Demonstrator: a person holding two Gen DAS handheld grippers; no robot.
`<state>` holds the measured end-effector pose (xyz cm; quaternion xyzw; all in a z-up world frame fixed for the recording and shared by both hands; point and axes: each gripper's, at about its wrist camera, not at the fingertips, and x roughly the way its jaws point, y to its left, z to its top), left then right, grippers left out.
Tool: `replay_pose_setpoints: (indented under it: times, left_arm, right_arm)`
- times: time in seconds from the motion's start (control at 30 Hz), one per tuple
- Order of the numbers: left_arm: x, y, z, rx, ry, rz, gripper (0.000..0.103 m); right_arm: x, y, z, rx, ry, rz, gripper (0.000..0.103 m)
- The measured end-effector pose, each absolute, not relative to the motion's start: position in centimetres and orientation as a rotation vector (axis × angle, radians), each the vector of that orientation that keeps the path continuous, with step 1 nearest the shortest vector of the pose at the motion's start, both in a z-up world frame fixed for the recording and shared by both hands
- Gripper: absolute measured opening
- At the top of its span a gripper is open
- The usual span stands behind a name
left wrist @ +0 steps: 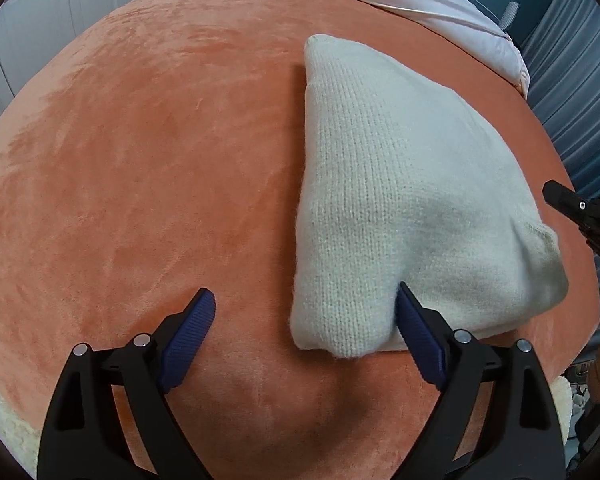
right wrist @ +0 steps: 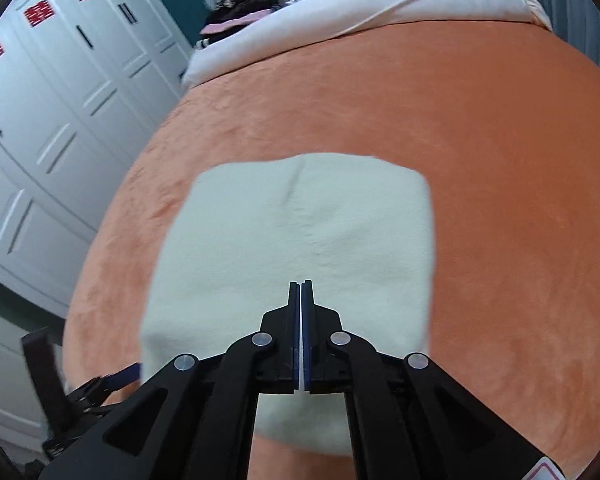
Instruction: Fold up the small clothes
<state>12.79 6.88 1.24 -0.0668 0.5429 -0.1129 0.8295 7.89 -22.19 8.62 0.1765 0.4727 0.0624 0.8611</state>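
A folded pale knit garment lies flat on an orange bed blanket. The left gripper has its fingers wide apart, straddling the garment's near corner without gripping. The right gripper hovers pinched shut, empty. Closing carelessly could drag the fold loose. A white duvet sits well behind; nothing blocks access.

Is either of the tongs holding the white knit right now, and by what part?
Nothing is held. The left tongs stand open, one finger against the white knit's near corner. The right tongs are shut and empty above it.
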Motion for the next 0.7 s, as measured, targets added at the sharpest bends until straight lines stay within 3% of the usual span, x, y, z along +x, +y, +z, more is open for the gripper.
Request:
replay_pose_setpoints:
  times: [0.17, 0.37, 0.43, 0.5, 0.6, 0.7]
  left_arm:
    - [12.0, 6.9, 4.2, -0.160, 1.100, -0.243, 0.080]
    - [14.8, 5.6, 7.3, -0.143, 1.023, -0.244, 0.080]
    - [16.3, 5.5, 5.6, -0.162, 1.094, -0.201, 0.068]
    - [16.7, 6.5, 4.5, -0.248, 1.122, -0.199, 0.070]
    - [16.0, 6.5, 3.4, -0.199, 1.120, -0.193, 0.078]
    - [15.3, 6.2, 2.9, -0.167, 1.099, -0.170, 0.081]
  right_arm:
    - [8.6, -16.5, 2.8, 0.240, 1.156, 0.214, 0.000]
    - [7.5, -19.4, 6.5, 0.367, 1.088, 0.213, 0.001]
    - [6.9, -20.6, 7.9, 0.385, 1.032, 0.176, 0.001]
    - [6.1, -22.3, 7.8, 0.400, 1.043, 0.122, 0.001]
    - [6.5, -23.4, 3.0, 0.387, 1.162, 0.078, 0.000]
    - [5.7, -24.3, 2.4, 0.464, 1.117, 0.101, 0.000]
